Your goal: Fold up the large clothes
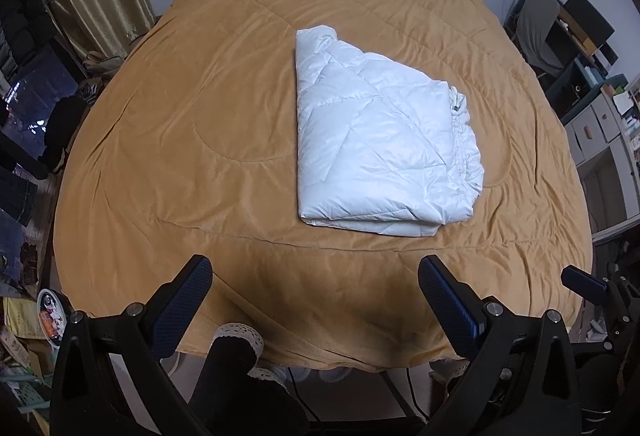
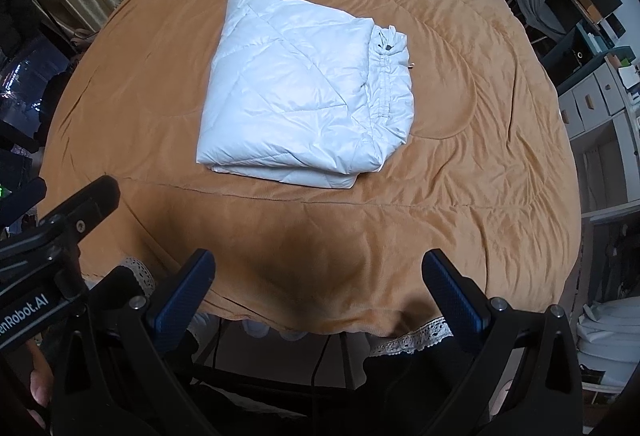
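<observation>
Looking pretty much done — white puffer jacket (image 1: 380,140) is sitting folded on the bed (image 1: 200,116), left tool (image 1: 316,272) and right tool (image 2: 320,268) both hanging spread, empty — maybe one final tidy-up.

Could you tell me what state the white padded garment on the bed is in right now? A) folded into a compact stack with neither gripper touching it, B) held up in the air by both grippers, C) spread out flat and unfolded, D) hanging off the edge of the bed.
A: the white padded garment lies folded in layers on the tan bedspread, and both the left hand-held gripper and the right hand-held gripper are open and apart from it.
</observation>
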The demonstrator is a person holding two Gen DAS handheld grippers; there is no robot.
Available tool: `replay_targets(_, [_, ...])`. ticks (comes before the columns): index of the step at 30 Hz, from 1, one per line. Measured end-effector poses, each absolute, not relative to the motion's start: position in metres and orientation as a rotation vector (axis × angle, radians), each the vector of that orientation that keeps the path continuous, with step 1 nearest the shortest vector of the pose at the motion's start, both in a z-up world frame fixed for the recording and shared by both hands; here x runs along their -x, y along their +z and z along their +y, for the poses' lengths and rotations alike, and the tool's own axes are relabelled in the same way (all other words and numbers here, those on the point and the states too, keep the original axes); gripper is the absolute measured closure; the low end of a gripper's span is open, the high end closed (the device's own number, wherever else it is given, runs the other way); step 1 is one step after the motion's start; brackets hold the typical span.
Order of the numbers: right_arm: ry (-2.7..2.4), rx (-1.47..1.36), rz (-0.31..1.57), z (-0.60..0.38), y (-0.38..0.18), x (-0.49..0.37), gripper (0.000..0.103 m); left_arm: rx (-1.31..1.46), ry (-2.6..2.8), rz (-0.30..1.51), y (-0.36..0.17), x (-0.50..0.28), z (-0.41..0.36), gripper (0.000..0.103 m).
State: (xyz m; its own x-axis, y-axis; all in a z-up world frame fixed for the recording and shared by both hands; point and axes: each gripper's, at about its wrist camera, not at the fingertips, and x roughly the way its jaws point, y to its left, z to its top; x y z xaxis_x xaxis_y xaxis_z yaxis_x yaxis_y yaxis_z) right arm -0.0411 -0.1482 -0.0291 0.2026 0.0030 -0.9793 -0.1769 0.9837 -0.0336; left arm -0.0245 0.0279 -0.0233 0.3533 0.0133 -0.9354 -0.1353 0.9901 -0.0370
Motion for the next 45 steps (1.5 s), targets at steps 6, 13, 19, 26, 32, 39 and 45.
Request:
replay_targets(6, [0.127, 0.148, 1.368, -0.1488, -0.0317, 0.0430, 0.000, 0.114, 0.089, 1.218, -0.0255, 0.0236, 0.0263, 0.000])
replay_targets(13, [0.127, 0.147, 1.369, -0.1481, -0.0322, 0.0431, 0.000, 0.115, 0.086, 1.223, -0.0259, 0.0222, 0.0251, 0.000])
replay_targets(19, [0.128, 0.146, 1.371, -0.1482, -0.0331, 0.0438, 0.000, 0.116, 0.082, 1.225, -0.0266, 0.0224, 0.0246, 0.000])
replay_targets(26, [0.129, 0.147, 1.371, -0.1480, -0.0328, 0.0433, 0.000, 0.119, 0.074, 1.235, -0.0283, 0.0216, 0.0239, 0.000])
replay_targets(32, [0.130, 0.145, 1.374, -0.1473, -0.0338, 0.0441, 0.000, 0.120, 0.074, 1.237, -0.0295, 0.0218, 0.0239, 0.000])
replay_targets(39, [0.133, 0.147, 1.377, -0.1465, -0.0356, 0.0462, 0.000, 0.117, 0.071, 1.240, -0.0312, 0.0215, 0.0246, 0.000])
replay_targets(45, [0.136, 0.149, 1.381, -0.1465, -0.0357, 0.0456, 0.000, 0.118, 0.063, 1.248, -0.0335, 0.0217, 0.0251, 0.000])
